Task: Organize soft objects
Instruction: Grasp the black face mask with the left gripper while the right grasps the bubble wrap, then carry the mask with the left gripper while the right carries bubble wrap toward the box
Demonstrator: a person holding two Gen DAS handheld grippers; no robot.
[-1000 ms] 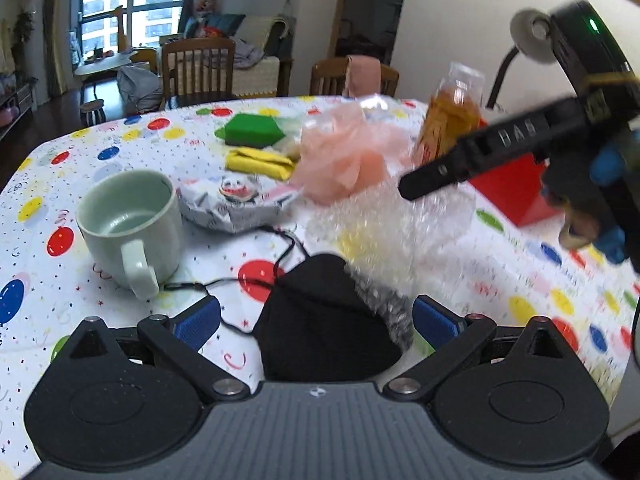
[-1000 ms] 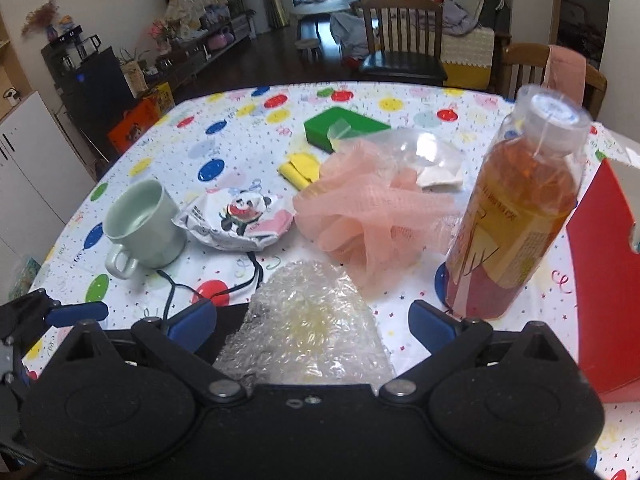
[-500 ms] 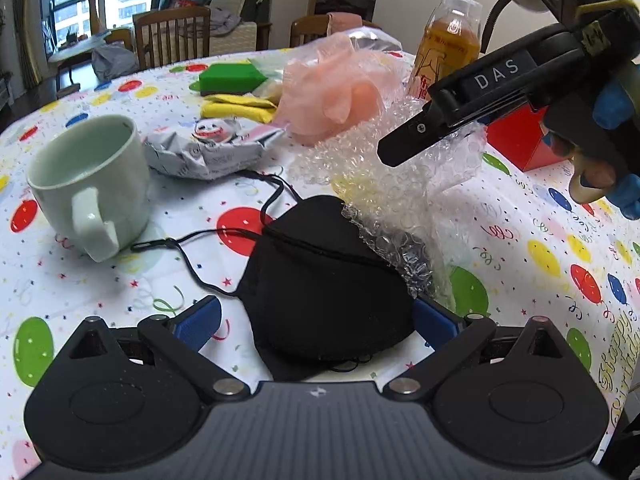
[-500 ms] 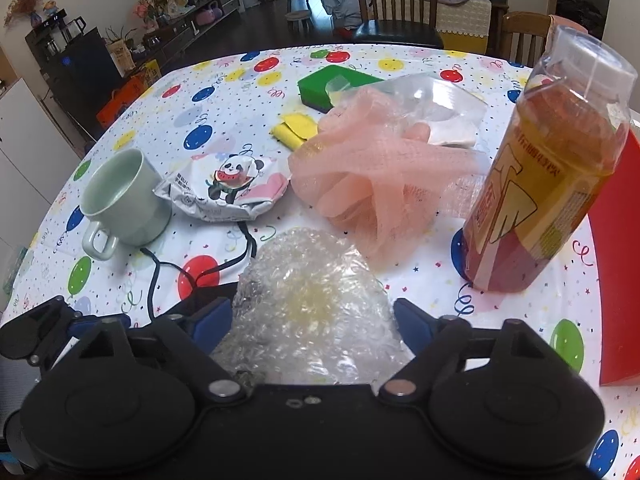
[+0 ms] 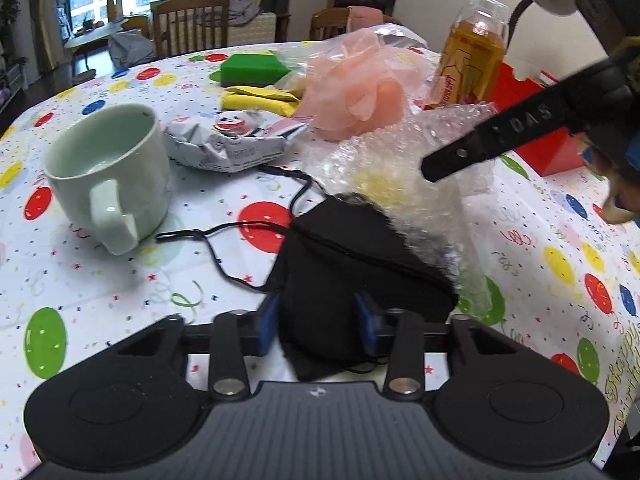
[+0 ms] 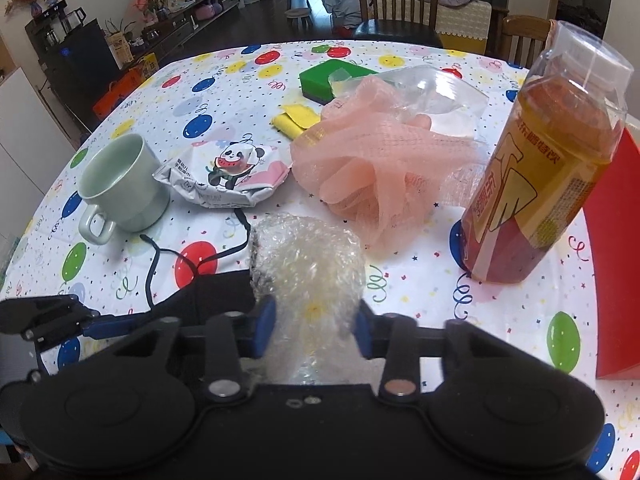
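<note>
Fingers of left gripper (image 5: 316, 322) just closing, pinch black mask (image 5: 360, 268) on desk (image 5: 100, 280); right gripper (image 6: 316, 330) just closing, squeezes bubble wrap (image 6: 308, 264). Wrap overlaps mask; lifting either may drag other, strap could snag mug (image 5: 108, 172). Only right view shows whole bottle (image 6: 548, 160).

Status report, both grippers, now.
Left gripper just closed on mask. Right gripper just closed on bubble wrap. Wrap overlaps mask; mug close.
</note>
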